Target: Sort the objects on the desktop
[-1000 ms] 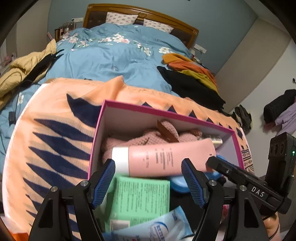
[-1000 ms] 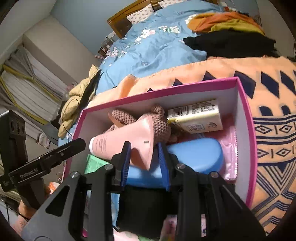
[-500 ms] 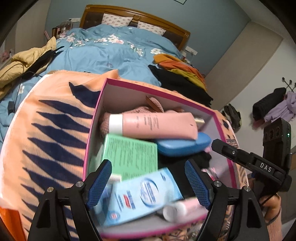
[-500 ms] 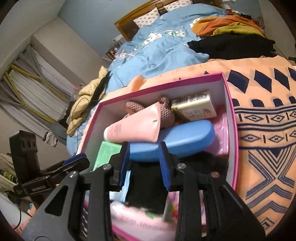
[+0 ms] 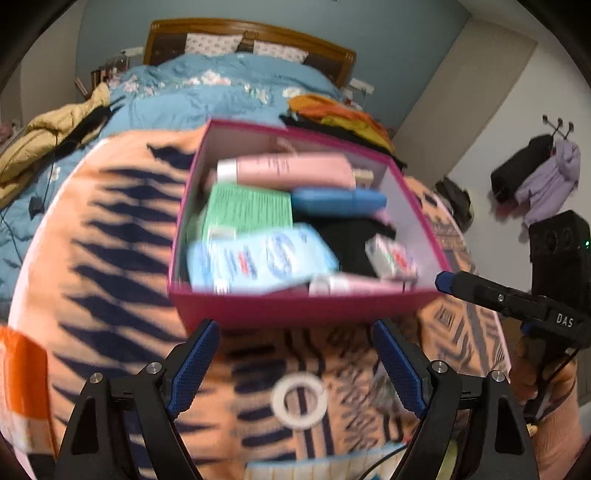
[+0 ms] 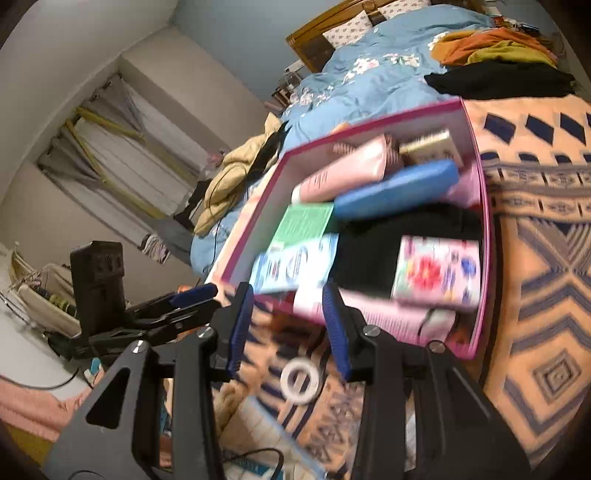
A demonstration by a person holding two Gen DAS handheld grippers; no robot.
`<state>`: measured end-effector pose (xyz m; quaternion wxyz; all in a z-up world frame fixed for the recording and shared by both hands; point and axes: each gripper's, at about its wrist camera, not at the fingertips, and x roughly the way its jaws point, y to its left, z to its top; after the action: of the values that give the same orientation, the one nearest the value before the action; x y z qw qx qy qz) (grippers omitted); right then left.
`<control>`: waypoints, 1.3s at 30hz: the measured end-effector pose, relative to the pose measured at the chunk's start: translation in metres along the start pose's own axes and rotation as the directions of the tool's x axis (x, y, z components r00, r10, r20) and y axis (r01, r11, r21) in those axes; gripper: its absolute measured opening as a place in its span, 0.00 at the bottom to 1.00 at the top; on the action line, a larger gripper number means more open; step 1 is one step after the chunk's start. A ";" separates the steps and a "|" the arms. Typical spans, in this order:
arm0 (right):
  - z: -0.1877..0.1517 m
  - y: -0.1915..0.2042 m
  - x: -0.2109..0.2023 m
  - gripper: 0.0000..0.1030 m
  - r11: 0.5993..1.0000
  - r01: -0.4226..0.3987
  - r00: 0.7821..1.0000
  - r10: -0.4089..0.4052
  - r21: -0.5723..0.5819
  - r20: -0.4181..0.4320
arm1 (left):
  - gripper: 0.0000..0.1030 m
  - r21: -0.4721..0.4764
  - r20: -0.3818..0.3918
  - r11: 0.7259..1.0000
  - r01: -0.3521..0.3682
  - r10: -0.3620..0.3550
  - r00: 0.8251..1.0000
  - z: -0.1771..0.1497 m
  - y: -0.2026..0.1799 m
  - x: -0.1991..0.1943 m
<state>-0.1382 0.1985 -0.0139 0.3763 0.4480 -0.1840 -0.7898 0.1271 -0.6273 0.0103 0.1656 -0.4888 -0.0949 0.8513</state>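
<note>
Orange blanket (image 5: 110, 258) – pink box (image 5: 295, 306) | right gripper (image 5: 443, 280) reads "DAS" | both jaws open – empty

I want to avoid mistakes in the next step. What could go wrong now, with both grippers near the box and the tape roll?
1. The pink box is heaped; the floral carton lies on top near the front rim and could slip out.
2. The tape roll lies on soft patterned cloth; it might tilt or roll when pinched.

Blue wall (image 5: 388, 33). Wooden headboard (image 5: 251, 33), bed with blue floral quilt (image 5: 221, 92), clothes heaped on it. Curtained window (image 6: 122, 147). Coats on wall hooks (image 5: 535, 173).
</note>
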 end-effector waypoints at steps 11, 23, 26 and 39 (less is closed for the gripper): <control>-0.076 -0.006 0.049 0.40 0.996 0.085 0.969 -0.073 0.040 -0.234 | 0.82 0.017 -0.123 0.993 -0.113 0.115 0.986 -0.043 -0.021 0.064; -0.098 0.001 0.077 0.40 0.988 0.151 0.943 -0.151 -0.023 -0.297 | 0.82 0.020 -0.181 0.984 -0.175 0.176 0.968 -0.059 -0.023 0.098; -0.098 0.002 0.080 0.40 0.984 0.171 0.937 -0.176 -0.043 -0.301 | 0.82 0.023 -0.180 0.983 -0.183 0.184 0.966 -0.060 -0.025 0.102; -0.099 0.001 0.082 0.40 0.979 0.194 0.930 -0.205 -0.066 -0.304 | 0.82 0.062 -0.169 0.969 -0.237 0.244 0.955 -0.061 -0.031 0.115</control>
<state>-0.0801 0.1406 -0.1127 0.3259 0.5760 -0.0623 -0.7471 0.1320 -0.5555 -0.1025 0.0783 -0.5664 -0.0023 0.8204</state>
